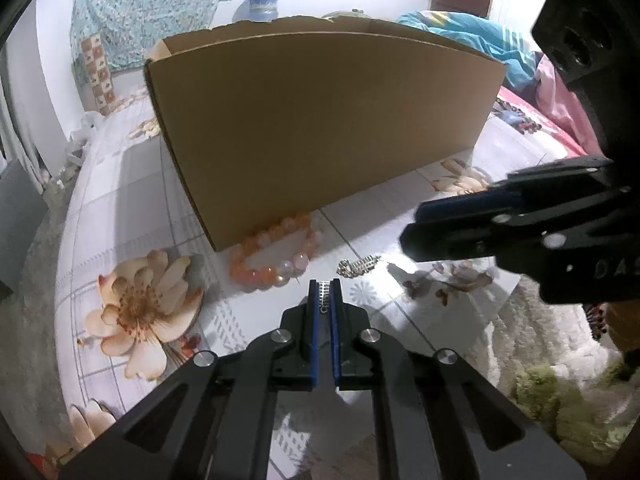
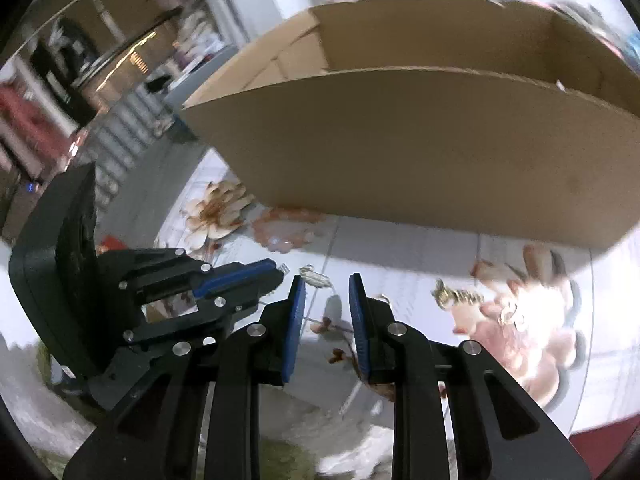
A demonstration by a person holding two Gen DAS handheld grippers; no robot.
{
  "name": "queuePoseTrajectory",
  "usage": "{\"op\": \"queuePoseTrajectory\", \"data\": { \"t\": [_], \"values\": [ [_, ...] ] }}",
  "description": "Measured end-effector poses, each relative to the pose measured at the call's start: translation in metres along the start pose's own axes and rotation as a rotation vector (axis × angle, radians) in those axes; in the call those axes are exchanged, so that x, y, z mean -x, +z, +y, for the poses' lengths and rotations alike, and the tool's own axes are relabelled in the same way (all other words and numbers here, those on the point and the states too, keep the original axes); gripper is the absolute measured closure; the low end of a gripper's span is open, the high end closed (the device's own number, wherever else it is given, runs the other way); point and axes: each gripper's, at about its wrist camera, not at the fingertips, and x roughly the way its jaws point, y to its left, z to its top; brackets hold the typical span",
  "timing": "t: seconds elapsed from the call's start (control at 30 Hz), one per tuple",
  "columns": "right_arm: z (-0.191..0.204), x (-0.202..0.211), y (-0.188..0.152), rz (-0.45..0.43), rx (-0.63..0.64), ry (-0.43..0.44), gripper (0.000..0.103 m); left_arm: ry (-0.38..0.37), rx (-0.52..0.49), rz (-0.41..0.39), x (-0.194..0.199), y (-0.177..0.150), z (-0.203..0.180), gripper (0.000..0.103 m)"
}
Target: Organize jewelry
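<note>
Since a small silver piece of jewelry [image 1: 325, 294] is already pinched at the tips of the left gripper [image 1: 325, 285], the coming move turns on how that piece stands to the cardboard box [image 1: 320, 120]: the box rises directly ahead of the fingers, its open top above the tips, so the piece likely has to go up and forward over the near wall. What kind of piece it is cannot be told; only a short ribbed metal strip shows between the blue pads [image 1: 316, 308], running along the fingers' own line. The left jaws are clenched on it.

Just beyond the tips, an orange beaded bracelet [image 1: 276, 252] lies on the floral tablecloth [image 1: 120, 208] against the box's near bottom edge. A small gold chain [image 1: 358, 266] lies to its right, nearer the right gripper [image 2: 326, 284] than the left.

The right gripper's jaws stand parted with nothing between the pads, hanging over the cloth beside the left one, the gold chain off to its right in its own view.
</note>
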Motion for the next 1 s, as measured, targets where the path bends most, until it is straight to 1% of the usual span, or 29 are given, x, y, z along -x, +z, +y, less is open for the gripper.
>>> {"op": "queuePoseTrajectory", "data": {
  "t": [0.2, 0.33, 0.37, 0.43, 0.47, 0.5, 0.53, 0.57, 0.67, 0.87, 1.0],
  "values": [
    [0.016, -0.020, 0.002, 0.043, 0.223, -0.050, 0.080, -0.003, 0.024, 0.000, 0.002, -0.003, 0.003, 0.103],
    [0.024, -0.033, 0.002, 0.069, 0.309, -0.078, 0.080, -0.005, 0.030, -0.001, 0.002, -0.003, 0.005, 0.103],
    [0.027, -0.034, 0.001, 0.065, 0.335, -0.089, 0.080, -0.005, 0.031, -0.001, 0.002, -0.004, 0.006, 0.103],
    [0.031, -0.036, 0.000, 0.067, 0.372, -0.100, 0.085, -0.006, 0.032, -0.002, 0.002, -0.004, 0.007, 0.103],
    [0.032, -0.036, 0.000, 0.073, 0.382, -0.093, 0.094, -0.006, 0.032, -0.002, 0.003, -0.004, 0.007, 0.103],
    [0.034, -0.037, 0.000, 0.077, 0.389, -0.092, 0.098, -0.005, 0.033, -0.002, 0.003, -0.004, 0.007, 0.103],
    [0.035, -0.036, -0.001, 0.075, 0.396, -0.101, 0.099, -0.005, 0.035, -0.003, 0.003, -0.004, 0.007, 0.103],
    [0.035, -0.035, -0.002, 0.073, 0.398, -0.101, 0.099, -0.007, 0.037, -0.004, 0.003, -0.004, 0.008, 0.103],
    [0.029, -0.029, -0.003, 0.063, 0.336, -0.060, 0.103, -0.010, 0.042, -0.006, 0.003, -0.005, 0.009, 0.103],
    [0.020, -0.019, -0.008, 0.048, 0.260, -0.033, 0.103, -0.015, 0.051, -0.007, 0.003, -0.005, 0.011, 0.103],
    [0.016, -0.008, -0.008, 0.019, 0.207, -0.008, 0.103, -0.014, 0.057, -0.011, 0.005, -0.005, 0.012, 0.103]
  ]
}}
